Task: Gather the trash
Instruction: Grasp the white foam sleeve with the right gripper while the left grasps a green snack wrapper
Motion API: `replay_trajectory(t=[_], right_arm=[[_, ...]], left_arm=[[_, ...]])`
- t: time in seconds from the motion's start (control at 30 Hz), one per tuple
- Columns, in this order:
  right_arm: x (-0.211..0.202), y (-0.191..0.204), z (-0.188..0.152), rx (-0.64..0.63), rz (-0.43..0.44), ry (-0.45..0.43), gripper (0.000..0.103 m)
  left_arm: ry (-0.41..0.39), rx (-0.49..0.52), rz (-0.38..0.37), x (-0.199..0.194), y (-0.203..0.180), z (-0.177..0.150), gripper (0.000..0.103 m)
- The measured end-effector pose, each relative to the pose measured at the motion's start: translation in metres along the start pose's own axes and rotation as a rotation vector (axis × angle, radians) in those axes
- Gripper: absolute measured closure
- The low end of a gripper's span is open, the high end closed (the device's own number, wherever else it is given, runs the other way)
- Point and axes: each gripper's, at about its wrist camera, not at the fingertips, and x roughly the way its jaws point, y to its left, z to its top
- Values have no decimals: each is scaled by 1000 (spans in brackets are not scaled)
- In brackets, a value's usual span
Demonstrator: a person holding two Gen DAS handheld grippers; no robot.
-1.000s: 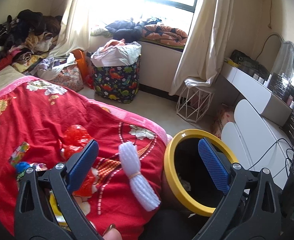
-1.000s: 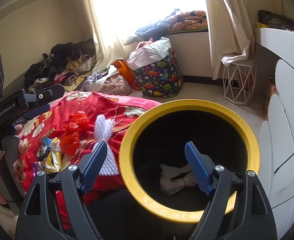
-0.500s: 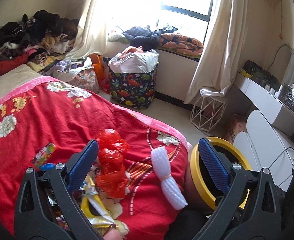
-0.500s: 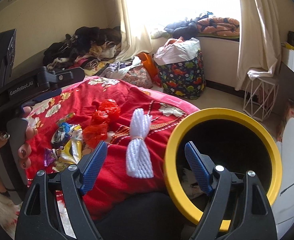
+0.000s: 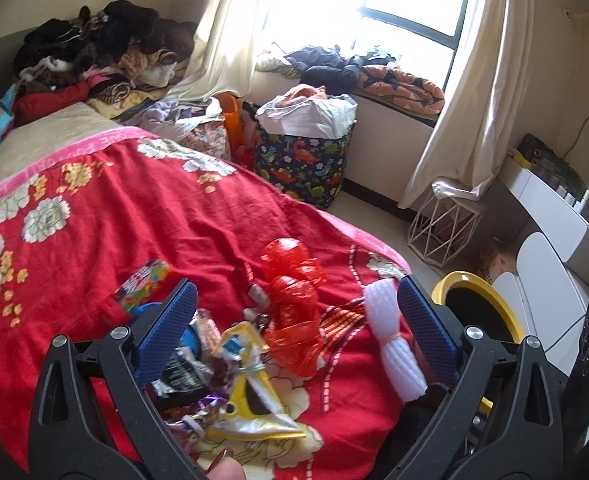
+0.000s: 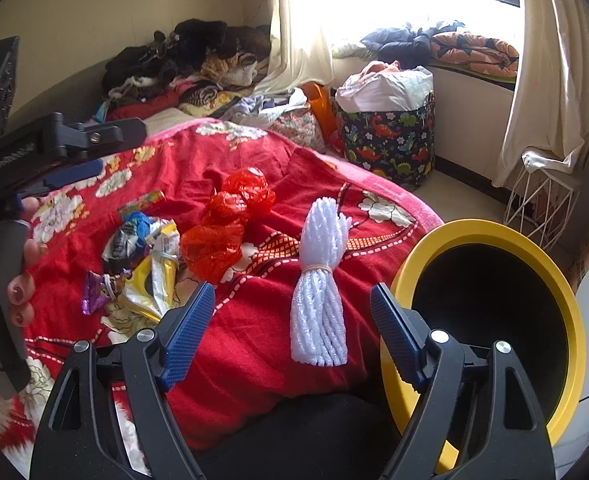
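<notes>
Both grippers hover wide open over the bed (image 5: 174, 220), holding nothing.
White bundle (image 6: 320, 276) lies between the right gripper (image 6: 292, 316) fingers; bin (image 6: 490, 232) beyond its right finger; wrappers (image 5: 230, 364) and red bag (image 5: 294, 304) between the left gripper (image 5: 294, 324) fingers.
</notes>
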Motion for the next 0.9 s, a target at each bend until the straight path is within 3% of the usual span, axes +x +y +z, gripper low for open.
replay_trajectory(t=[0.43, 0.63, 0.77, 0.9], right_arm=[[55, 6, 1, -42, -67, 126, 42], [76, 5, 0, -57, -98, 173, 57], [86, 5, -3, -71, -104, 204, 81], [86, 3, -4, -50, -79, 203, 87]], left_arm=[[94, -134, 107, 11, 71, -24, 11], [154, -232, 111, 23, 96, -38, 12], [189, -277, 105, 28, 103, -43, 23], [227, -304, 94, 37, 102, -47, 34]])
